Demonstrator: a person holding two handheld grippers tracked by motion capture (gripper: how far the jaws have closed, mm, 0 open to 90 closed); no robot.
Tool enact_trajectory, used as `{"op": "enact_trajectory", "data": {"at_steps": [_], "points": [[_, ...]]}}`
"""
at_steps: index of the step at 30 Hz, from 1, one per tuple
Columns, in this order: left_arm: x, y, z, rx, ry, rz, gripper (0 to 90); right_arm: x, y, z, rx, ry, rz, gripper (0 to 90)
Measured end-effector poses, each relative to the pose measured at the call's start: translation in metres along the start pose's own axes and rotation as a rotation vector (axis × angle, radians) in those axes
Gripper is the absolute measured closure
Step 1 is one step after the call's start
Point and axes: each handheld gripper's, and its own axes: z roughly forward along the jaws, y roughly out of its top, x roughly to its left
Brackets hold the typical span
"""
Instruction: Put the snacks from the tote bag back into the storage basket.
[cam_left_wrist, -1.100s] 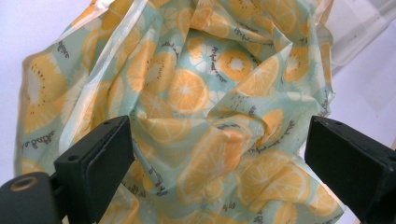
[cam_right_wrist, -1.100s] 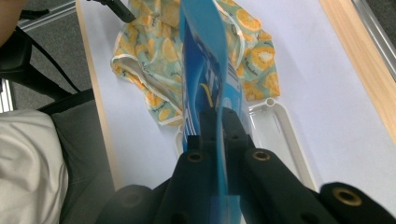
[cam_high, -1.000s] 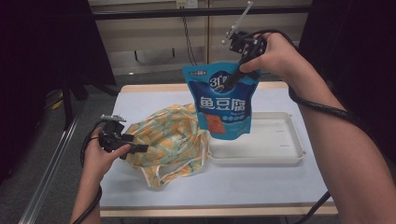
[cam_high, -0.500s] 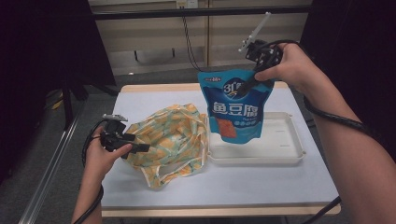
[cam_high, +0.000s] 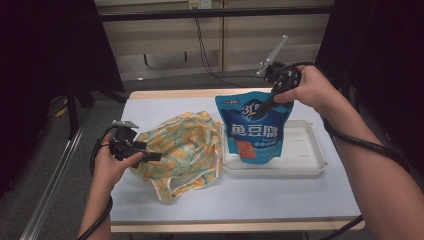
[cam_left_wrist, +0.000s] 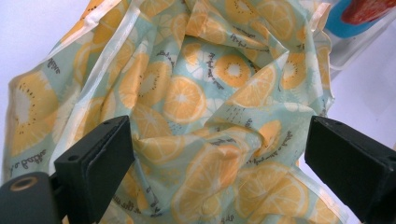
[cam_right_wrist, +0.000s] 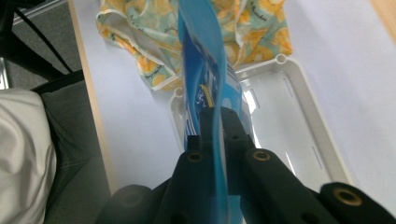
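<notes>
A blue snack pouch hangs upright from the right gripper, whose jaws are clamped flat on the pouch's upper edge, as the right gripper view shows, with the blue film pinched between them. The pouch's bottom sits over the near-left end of a white tray; whether it touches the tray floor cannot be told. Gripping it by the top seam lets the pouch dangle straight, which would suit carrying it without crushing the contents.

Just left of the tray lies a crumpled fabric bag printed with orange slices, its trim touching the tray's left rim. At the bag's far-left side, away from the tray, the left gripper is held level at the cloth with its jaws spread wide; in the left gripper view the fabric bulges between them, ungripped. That stance looks like readiness to take hold of the bag. All rests on a pale table.
</notes>
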Motion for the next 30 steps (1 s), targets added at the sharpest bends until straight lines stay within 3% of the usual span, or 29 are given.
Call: {"op": "enact_trajectory", "data": {"at_steps": [12,14,19,30], "points": [[0.0,-0.001,0.0,0.003,0.001,0.0,7.8,-0.007,-0.008,0.032,-0.002,0.028,-0.02,90.0],[0.0,-0.001,0.0,0.003,0.0,0.0,7.8,-0.009,-0.011,0.034,-0.033,0.039,-0.03,90.0],[0.001,-0.001,0.001,0.008,0.004,-0.001,7.8,-0.01,-0.017,0.032,-0.015,0.024,-0.006,87.4],[0.0,-0.001,0.001,0.012,0.005,0.004,7.8,-0.01,-0.043,0.015,0.001,-0.037,0.069,52.2]]}}
